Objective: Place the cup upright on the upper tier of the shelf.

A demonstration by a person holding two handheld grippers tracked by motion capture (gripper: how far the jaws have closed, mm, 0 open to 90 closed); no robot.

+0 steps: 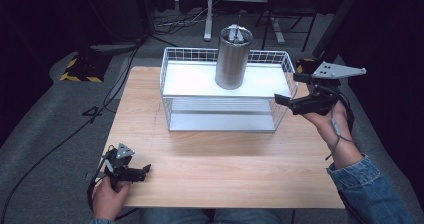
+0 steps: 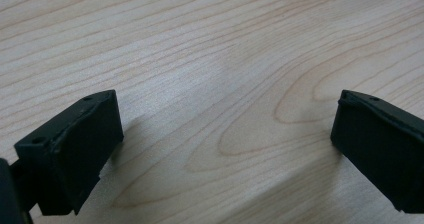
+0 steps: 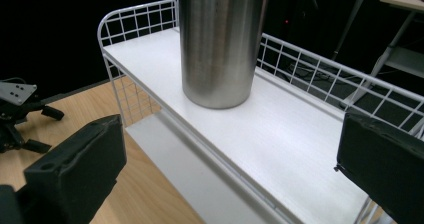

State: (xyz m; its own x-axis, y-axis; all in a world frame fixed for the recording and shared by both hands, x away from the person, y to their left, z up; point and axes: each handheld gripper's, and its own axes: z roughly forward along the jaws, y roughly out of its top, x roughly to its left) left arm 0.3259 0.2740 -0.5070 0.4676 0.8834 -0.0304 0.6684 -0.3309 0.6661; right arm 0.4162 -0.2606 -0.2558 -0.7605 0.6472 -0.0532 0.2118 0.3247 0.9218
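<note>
From the high view, a wooden bench (image 1: 225, 169) carries a white wire shelf rack (image 1: 172, 79) at its far middle, and a steel tumbler (image 1: 232, 59) stands upright on the rack's top shelf. The left gripper (image 1: 142, 170) sits low at the near left corner, held in a hand (image 1: 107, 196), well apart from the rack. The right gripper (image 1: 292, 91) is up at the rack's right end, fingers spread wide.

Left gripper view: both black fingers (image 2: 75, 154) stand wide apart over bare wood grain, nothing between them.

Right gripper view: fingers (image 3: 80, 169) wide again, empty, looking along the top shelf (image 3: 290, 134). The tumbler (image 3: 220, 44) stands ahead on that shelf, clear of both fingers. The other gripper (image 3: 17, 114) shows far off at left, over the bench.
</note>
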